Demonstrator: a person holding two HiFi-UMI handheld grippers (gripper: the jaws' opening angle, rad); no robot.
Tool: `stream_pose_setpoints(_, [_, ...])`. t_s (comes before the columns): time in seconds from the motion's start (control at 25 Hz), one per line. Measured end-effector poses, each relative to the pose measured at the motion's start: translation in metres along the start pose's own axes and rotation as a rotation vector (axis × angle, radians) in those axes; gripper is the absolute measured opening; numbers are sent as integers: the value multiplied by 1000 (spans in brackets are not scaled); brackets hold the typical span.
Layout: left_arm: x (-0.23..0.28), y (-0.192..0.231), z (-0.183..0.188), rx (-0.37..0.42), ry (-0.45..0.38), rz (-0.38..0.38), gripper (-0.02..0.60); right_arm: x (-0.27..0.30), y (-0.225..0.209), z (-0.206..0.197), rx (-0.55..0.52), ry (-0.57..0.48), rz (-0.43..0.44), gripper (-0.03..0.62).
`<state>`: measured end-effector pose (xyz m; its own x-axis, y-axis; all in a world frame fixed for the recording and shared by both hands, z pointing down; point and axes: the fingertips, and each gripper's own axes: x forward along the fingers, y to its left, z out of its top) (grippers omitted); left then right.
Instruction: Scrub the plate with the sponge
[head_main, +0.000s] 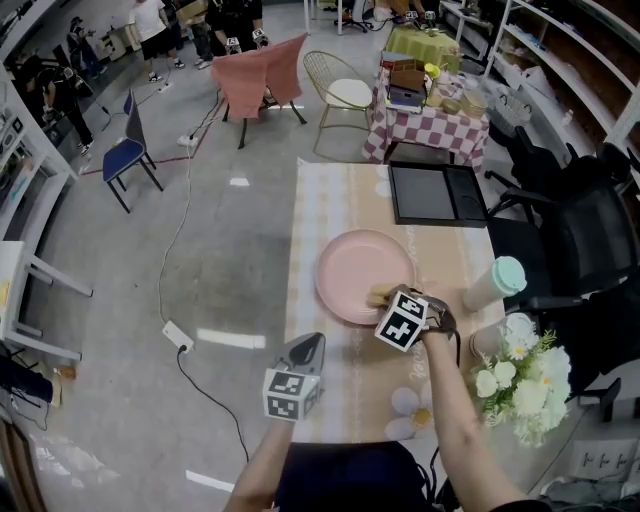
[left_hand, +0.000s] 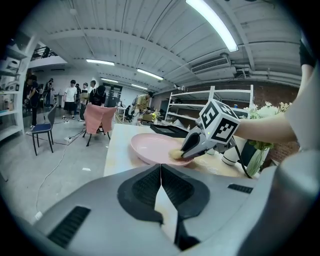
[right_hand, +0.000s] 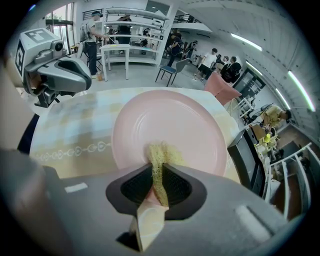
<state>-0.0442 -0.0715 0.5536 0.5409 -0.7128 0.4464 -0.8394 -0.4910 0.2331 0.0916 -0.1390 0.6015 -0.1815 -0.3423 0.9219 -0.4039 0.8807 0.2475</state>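
Note:
A round pink plate (head_main: 362, 272) (right_hand: 170, 131) (left_hand: 152, 148) lies on the beige tablecloth. My right gripper (head_main: 388, 298) (right_hand: 159, 172) is shut on a yellow sponge (right_hand: 161, 157) (head_main: 379, 296) (left_hand: 175, 154), whose tip presses on the plate's near rim. My left gripper (head_main: 302, 350) (left_hand: 161, 186) hovers at the table's near left edge, jaws shut with nothing between them, a short way from the plate.
A black tray (head_main: 438, 194) lies at the table's far end. A white cup with a green lid (head_main: 494, 283) and white flowers (head_main: 515, 375) stand to the right. A black office chair (head_main: 585, 235) is at the right; chairs and people stand beyond.

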Motion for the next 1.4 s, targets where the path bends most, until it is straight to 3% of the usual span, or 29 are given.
stream_pose_setpoints(0.52, [4, -3, 5, 21, -1, -16, 11, -26, 19, 9, 19, -71, -13, 61])
stream_pose_setpoints(0.8, [6, -7, 16, 25, -28, -34, 11, -55, 20, 2, 51, -119, -79, 60])
stream_pose_setpoints(1.08, [1, -22, 47, 27, -82, -77, 11, -102, 33, 9, 141, -291, -118, 60])
stream_pose_setpoints(1.4, [-14, -43, 87, 29, -173, -134, 11, -173, 25, 33, 266, -588, -206, 60])
